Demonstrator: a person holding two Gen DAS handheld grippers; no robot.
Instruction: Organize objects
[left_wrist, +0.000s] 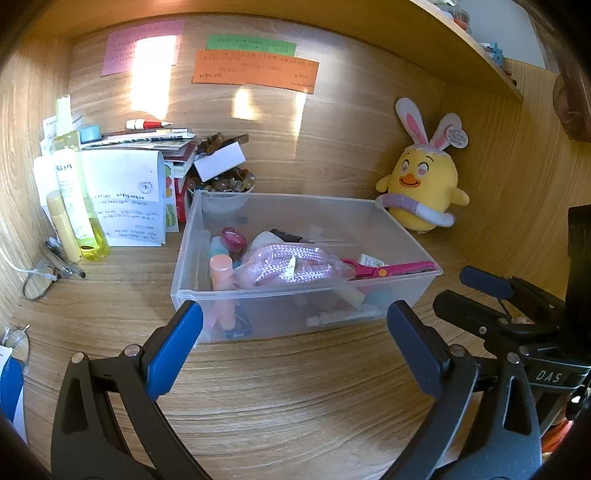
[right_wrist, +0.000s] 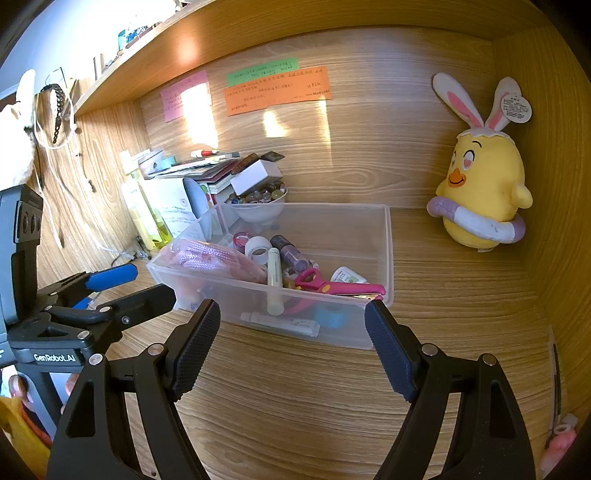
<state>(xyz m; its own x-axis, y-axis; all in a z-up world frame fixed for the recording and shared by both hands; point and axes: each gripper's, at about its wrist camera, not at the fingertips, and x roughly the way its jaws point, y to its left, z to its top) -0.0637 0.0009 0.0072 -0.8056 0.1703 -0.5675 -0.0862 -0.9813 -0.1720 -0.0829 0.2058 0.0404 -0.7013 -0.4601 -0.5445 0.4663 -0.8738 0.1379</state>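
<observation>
Left gripper (left_wrist: 295, 325) and right gripper (right_wrist: 291, 325): both wide open, nothing held, touching nothing. Clear plastic bin (left_wrist: 391, 295) sits on the desk (left_wrist: 295, 406) just ahead of both, holding scissors (left_wrist: 384, 271).

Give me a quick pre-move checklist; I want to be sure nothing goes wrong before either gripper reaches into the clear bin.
1. Left gripper open and empty: ok.
2. Right gripper open and empty: ok.
3. Clear plastic bin sits flat on the desk, top uncovered: ok.
4. Pink scissors fully inside bin: not ok, blade tip rests on the rim.
5. Desk between grippers and bin free of obstacles: ok.
6. Which items still need sorting: cannot tell.
</observation>
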